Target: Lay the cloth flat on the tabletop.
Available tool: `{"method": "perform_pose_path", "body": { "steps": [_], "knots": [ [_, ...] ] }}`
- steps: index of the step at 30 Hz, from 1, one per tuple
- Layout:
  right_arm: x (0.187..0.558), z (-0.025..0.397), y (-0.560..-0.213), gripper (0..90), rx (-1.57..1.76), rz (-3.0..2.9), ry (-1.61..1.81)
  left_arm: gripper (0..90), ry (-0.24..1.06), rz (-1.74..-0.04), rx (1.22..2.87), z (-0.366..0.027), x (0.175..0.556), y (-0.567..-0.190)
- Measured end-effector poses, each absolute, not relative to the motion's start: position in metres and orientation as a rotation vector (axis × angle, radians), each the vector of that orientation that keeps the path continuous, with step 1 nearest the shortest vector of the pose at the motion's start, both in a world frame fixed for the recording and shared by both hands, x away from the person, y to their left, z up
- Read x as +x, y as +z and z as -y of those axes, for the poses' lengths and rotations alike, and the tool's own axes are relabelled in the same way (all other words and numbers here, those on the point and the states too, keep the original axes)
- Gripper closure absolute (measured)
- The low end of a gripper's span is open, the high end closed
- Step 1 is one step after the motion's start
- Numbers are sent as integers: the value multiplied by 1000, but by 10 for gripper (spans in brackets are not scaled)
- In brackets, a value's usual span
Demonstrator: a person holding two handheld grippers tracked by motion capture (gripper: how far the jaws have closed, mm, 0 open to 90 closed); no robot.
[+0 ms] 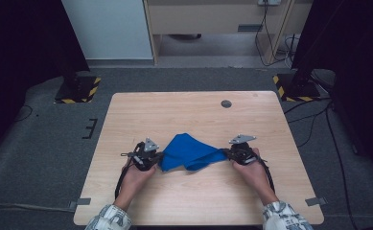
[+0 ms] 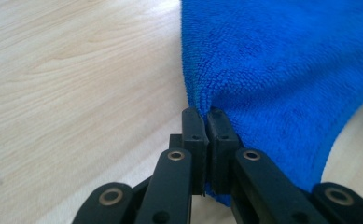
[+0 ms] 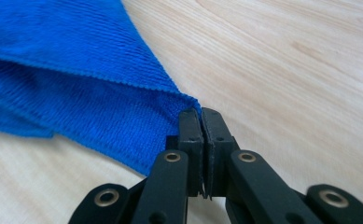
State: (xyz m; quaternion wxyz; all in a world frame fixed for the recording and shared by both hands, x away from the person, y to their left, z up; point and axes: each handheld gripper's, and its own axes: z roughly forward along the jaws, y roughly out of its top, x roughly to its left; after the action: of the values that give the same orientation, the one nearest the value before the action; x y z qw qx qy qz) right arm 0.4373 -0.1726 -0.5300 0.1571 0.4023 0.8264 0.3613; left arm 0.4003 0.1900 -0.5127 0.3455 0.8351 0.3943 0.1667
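Note:
A blue microfibre cloth (image 1: 190,151) lies bunched on the light wooden table (image 1: 193,115), stretched between my two grippers. My left gripper (image 1: 159,156) pinches the cloth's left corner; in the left gripper view the cloth (image 2: 282,65) runs up and to the right from the left gripper (image 2: 206,112), whose jaws are pressed together on its edge. My right gripper (image 1: 225,152) pinches the right corner; in the right gripper view the cloth (image 3: 72,84) spreads to the left of the right gripper (image 3: 201,112), shut on its tip. A hand holds each gripper from the near side.
A round grey cable port (image 1: 226,103) sits in the table near its far edge. Bare wood surrounds the cloth. Beyond the table are grey carpet, two stand bases with yellow-black tape (image 1: 78,89), and cables on the floor at the right.

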Motion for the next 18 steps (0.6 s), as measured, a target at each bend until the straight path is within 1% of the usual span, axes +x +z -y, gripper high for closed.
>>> {"method": "perform_pose_path", "body": {
  "steps": [5,7,9,13,16,18],
  "knots": [
    [455,162,-530,869,1167,-2360,1042,866,396,-1026,2176,-196,392,-517],
    [457,158,-529,817,1180,-2342,1058,863,393,-1030,2178,-196,393,-518],
    [456,158,-526,730,1193,-2322,1077,863,393,-1030,2185,-195,395,-520],
    [445,167,-520,588,1224,-2278,1108,864,393,-1031,2188,-195,396,-521],
    [436,174,-521,522,1249,-2261,1114,865,395,-1035,2186,-194,396,-521],
    [432,178,-524,518,1266,-2255,1127,865,397,-1037,2186,-194,396,-521]
  ]
}}
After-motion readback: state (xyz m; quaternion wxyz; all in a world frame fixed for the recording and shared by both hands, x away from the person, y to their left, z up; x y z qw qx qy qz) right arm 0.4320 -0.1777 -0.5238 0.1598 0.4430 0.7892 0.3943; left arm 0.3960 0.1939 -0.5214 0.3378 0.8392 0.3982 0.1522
